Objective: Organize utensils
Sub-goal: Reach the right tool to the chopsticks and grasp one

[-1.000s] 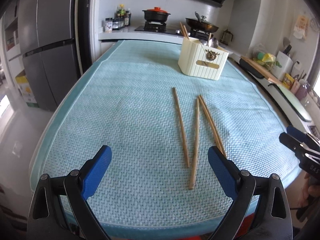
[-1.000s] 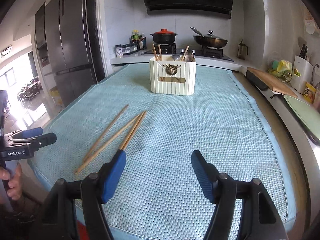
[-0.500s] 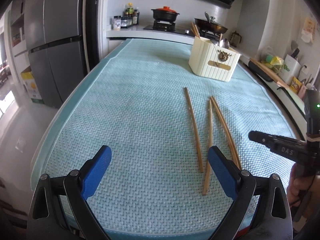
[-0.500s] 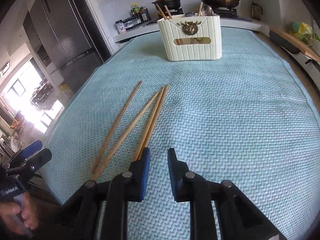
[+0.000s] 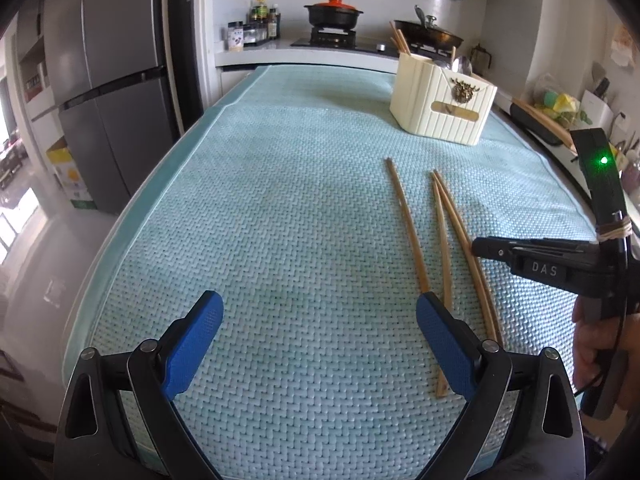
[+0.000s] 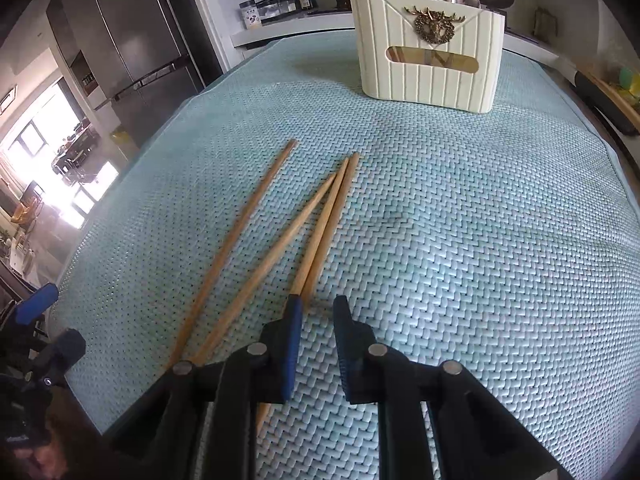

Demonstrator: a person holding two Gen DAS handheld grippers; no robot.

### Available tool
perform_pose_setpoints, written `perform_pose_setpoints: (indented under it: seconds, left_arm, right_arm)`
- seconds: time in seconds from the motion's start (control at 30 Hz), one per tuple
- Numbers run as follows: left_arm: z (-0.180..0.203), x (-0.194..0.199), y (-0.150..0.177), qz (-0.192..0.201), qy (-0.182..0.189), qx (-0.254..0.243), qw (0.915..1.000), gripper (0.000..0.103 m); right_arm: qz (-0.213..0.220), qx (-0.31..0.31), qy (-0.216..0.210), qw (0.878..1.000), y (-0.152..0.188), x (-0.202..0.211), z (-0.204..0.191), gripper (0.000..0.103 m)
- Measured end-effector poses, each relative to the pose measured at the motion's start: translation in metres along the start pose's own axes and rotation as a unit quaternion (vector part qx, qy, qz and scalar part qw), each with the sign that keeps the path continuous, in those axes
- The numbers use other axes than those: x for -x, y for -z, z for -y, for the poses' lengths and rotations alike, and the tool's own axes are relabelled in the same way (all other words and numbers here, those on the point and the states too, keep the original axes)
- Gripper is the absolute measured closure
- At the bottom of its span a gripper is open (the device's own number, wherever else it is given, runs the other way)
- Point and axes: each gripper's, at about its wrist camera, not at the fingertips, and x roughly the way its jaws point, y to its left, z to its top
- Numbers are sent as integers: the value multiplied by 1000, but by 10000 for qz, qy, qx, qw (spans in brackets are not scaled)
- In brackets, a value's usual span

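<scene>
Four wooden chopsticks (image 6: 256,236) lie loose on a woven light-blue mat (image 6: 460,240) that covers the counter, fanned out with their far tips pointing toward a cream ribbed utensil holder (image 6: 430,44) standing upright at the far side of the mat. In the right wrist view one stick lies apart on the left, one slants in the middle, and two lie side by side touching on the right. The holder bears a brass deer-head ornament and already has more chopsticks and a spoon standing in it. The right gripper (image 6: 316,312) is low over the mat at the near ends of the right-hand pair, its jaws narrowed to a small gap with nothing between them; its left finger sits just beside or over that pair, and contact cannot be told. The left gripper (image 5: 318,312) hovers over the near part of the mat with its jaws spread wide and empty, the chopsticks just beyond its right finger. Behind the mat stand a grey refrigerator (image 5: 108,92) and a stove with pots (image 5: 334,16).
</scene>
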Motion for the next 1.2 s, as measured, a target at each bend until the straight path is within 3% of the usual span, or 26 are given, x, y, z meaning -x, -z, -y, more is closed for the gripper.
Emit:
perform_pose_setpoints:
  seconds: [0.33,0.47,0.57,0.77,0.87,0.97,1.07,1.2]
  left_arm:
    - [-2,-3,1,-111,-115,-70,9998,5]
    - [-1,-4,2,-140,-147,-103,9997,5]
    - [-3,-4,3,-166,-150,-68,9997,5]
    - [-5,-10,3,-239,-112,-35,9996,6]
    - [-6,-10,4,-233,-126,-25,9996,5]
    - [-10,-11,4,-263,-167,9,9995,5]
    - [-14,-12,4,-270,-184,79,9994,5]
    - [-15,-16,4,-317,-131,111,9993,5]
  right_arm:
    - [-59,-76,-13,10000,-4,-1,6,87]
    - [-243,386,470,9979,-4,-1,-1,89]
    - [-216,273,668,9972,-6,9,3,89]
    - [-145,186,396,9989,-21,2,7,89]
    - [-235,28,18,9997,-26,-12,7,89]
    - [-252,159,117,9995,-29,-16,-2,89]
    - [-153,-49,-112,9998,-38,-11,-1,88]
    - [-364,43,-92,9993,-39,-22,-2,88]
